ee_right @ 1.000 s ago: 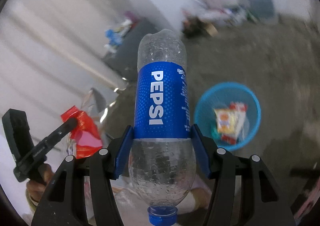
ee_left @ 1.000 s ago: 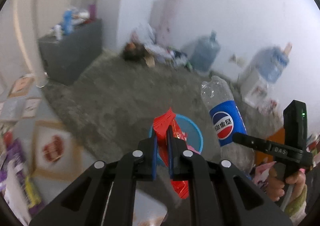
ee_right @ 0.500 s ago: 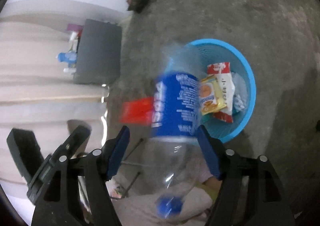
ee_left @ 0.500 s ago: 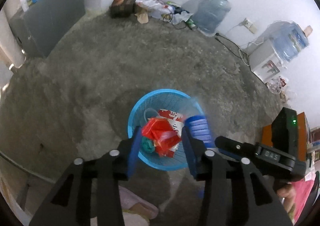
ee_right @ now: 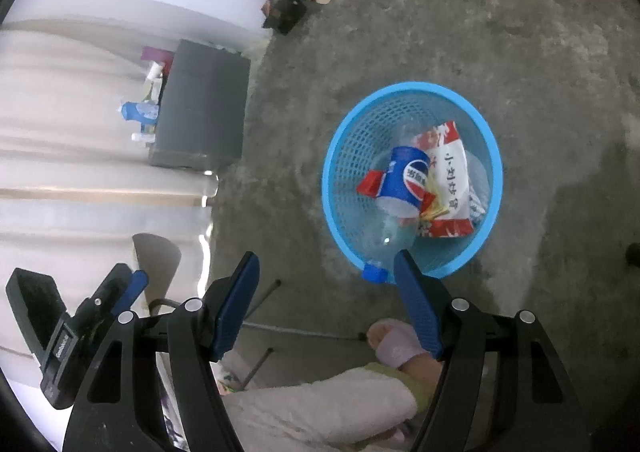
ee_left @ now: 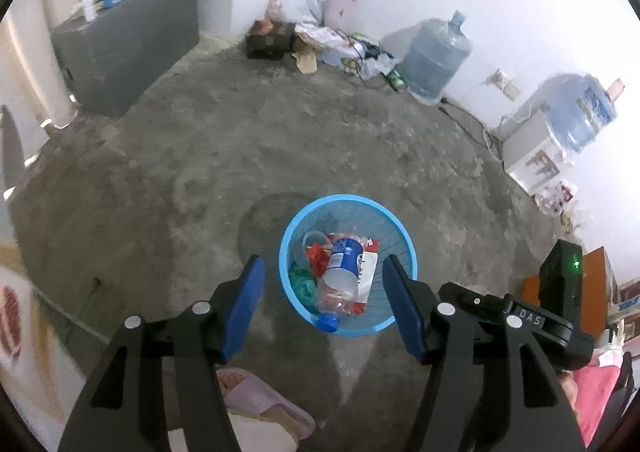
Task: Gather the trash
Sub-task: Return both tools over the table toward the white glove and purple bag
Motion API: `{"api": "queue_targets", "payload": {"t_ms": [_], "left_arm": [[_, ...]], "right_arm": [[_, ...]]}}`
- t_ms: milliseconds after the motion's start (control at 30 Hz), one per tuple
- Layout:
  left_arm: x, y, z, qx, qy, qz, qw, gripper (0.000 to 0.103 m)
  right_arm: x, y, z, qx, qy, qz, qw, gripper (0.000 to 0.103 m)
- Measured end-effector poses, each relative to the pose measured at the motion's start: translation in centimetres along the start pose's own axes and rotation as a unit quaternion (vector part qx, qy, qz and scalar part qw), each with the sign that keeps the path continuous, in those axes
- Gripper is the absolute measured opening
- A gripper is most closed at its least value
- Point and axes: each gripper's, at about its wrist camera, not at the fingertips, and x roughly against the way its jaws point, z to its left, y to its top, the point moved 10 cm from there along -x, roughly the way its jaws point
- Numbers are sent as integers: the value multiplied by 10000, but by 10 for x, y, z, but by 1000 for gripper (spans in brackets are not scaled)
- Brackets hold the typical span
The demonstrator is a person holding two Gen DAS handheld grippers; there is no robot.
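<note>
bottle (ee_left: 342, 272): lying in basket (ee_left: 400, 219), light, crushable, slippery; gripping best at label. left claw (ee_left: 324, 310), right claw (ee_right: 326, 306): both gaping, carrying nothing.

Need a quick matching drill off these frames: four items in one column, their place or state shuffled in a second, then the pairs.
Items
1. Pepsi bottle
2. left gripper
3. grey cabinet
4. water jug

Place or state
A. standing on the floor at the far white wall
B. lying tilted in the blue basket, cap at the near rim
C. open, empty, above the basket
D. against the wall, bottles and clutter on top

Pairs: 1-B, 2-C, 3-D, 4-A
</note>
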Motion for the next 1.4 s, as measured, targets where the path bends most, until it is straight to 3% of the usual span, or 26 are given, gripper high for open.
{"api": "queue_targets", "payload": {"t_ms": [233, 467, 667, 867, 1000, 1167, 1267, 1400], "left_arm": [[78, -7, 32, 182, 153, -619, 9978, 60], [164, -29, 74, 478, 475, -1319, 9890, 62], [229, -67, 121, 906, 828, -1874, 9746, 67], [278, -123, 188, 1587, 1263, -2191, 9544, 68], [303, -155, 222, 1914, 1477, -2442, 9391, 68], [317, -178, 247, 2211, 1526, -2626, 9267, 68], [317, -181, 257, 2276, 1440, -2637, 9262, 68], [297, -176, 262, 2175, 1299, -2440, 9361, 68]], "right_arm": [[18, -19, 49, 1040, -196, -202, 9942, 67], [27, -45, 112, 2326, -295, -407, 9713, 70], [32, -72, 161, 3185, -172, -456, 9467, 72], [30, -104, 205, 3865, 51, -369, 9215, 72], [23, -131, 238, 4294, 214, -228, 9026, 72], [-3, -170, 282, 4764, 433, 69, 8781, 72], [-22, -191, 307, 4991, 540, 262, 8645, 72], [-41, -214, 338, 5197, 693, 406, 8506, 72]]}}
